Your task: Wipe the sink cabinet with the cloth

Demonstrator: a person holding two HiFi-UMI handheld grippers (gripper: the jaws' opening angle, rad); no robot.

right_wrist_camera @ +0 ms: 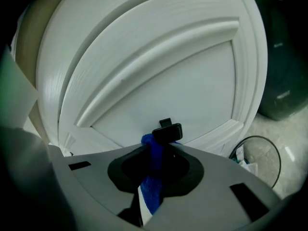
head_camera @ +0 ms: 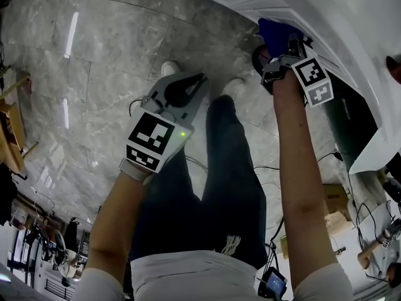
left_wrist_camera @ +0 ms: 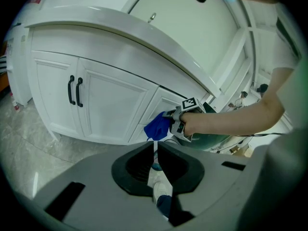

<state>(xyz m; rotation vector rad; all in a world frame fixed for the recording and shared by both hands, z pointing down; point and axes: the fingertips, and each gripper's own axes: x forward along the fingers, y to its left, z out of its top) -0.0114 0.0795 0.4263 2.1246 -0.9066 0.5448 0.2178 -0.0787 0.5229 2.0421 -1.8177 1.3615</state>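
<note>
Status of work: my right gripper [head_camera: 283, 47] is clamped on the blue cloth [left_wrist_camera: 156, 127], which bunches out past the jaw tips and presses against a door panel [right_wrist_camera: 183, 85] of the white sink cabinet [left_wrist_camera: 110, 105]. The contact point is low on the front, just beside a black handle [right_wrist_camera: 167, 131]. My left gripper [left_wrist_camera: 155, 150] hangs off to the side, well apart from the cabinet. Its jaws are drawn together with nothing between them, and it takes no part in the wipe.

Progress, as a judgement: wiping is under way on this one panel. The white surfaces look uniform in all views, with no streaks, damp marks or dirt visible, so I cannot tell which areas are already wiped. I would treat the doors with the paired handles [left_wrist_camera: 73, 90] and the curved top rim as outstanding until passed over.

Count:
- Cloths: one, held in the right gripper.
- Grippers: two, one loaded and one empty.
- Cabinets: one, with at least three front panels showing in the left gripper view.
- Black handles: two side by side in the left gripper view, and one more at the cloth.
- Dark green bin [right_wrist_camera: 284, 57]: one, standing on the floor just beside the cabinet's end.
- Cable [right_wrist_camera: 257, 150]: one loop on the floor near the bin.
</note>
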